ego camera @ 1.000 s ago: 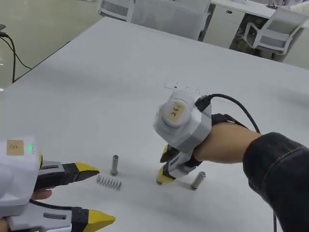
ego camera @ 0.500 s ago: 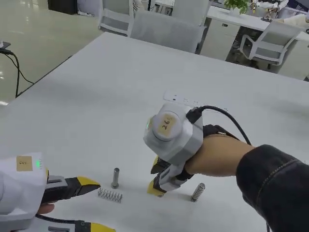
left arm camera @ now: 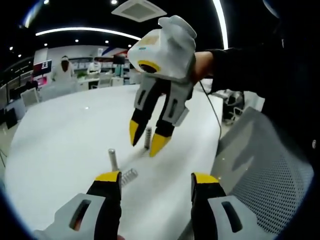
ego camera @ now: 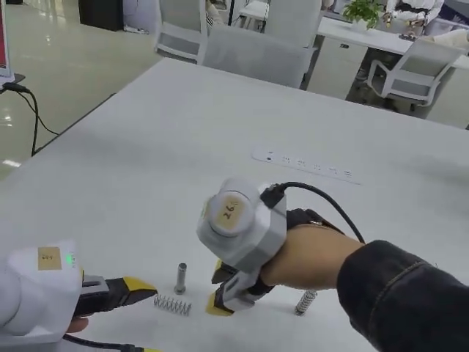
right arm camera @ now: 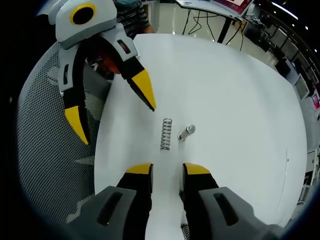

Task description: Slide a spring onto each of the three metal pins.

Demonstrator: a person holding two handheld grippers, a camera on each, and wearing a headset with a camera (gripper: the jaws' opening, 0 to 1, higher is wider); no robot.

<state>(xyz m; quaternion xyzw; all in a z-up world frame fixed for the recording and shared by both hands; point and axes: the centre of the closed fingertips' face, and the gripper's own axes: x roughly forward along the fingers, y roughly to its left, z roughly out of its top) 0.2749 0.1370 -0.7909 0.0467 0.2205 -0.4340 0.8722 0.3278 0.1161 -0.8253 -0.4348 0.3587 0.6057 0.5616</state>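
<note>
Head view: The right gripper (ego camera: 218, 290) is held from the right by a hand (ego camera: 308, 253) in a dark sleeve. It points down at the white table (ego camera: 146, 161), with its yellow tips just above the surface. A bare metal pin (ego camera: 181, 277) stands upright just left of those tips. A loose spring (ego camera: 172, 304) lies flat near the pin's foot. A second pin with a spring on it (ego camera: 305, 301) stands to the right, past the hand. The left gripper (ego camera: 143, 317) enters at the lower left, its upper tip close to the loose spring. A power strip (ego camera: 308, 165) lies farther back on the table.

Left gripper view: The left gripper (left arm camera: 155, 179) has its jaws spread wide, with nothing between them. The bare metal pin (left arm camera: 113, 159) and the loose spring (left arm camera: 128, 176) sit just beyond the left jaw. The right gripper hangs above them, tips apart and empty, a state the head view does not resolve. The sprung pin (left arm camera: 148, 137) shows through the gap between its tips.

Right gripper view: The right gripper (right arm camera: 167, 170) is released, with a narrow gap between its jaws and no load. The loose spring (right arm camera: 166, 134) lies straight ahead of the gap. The bare pin (right arm camera: 186, 133) is just beside it, apart from it. The left gripper (right arm camera: 111, 106) appears at the upper left, jaws open, with one tip near the spring's far end. A mesh chair (right arm camera: 40, 150) stands beyond the table edge.
</note>
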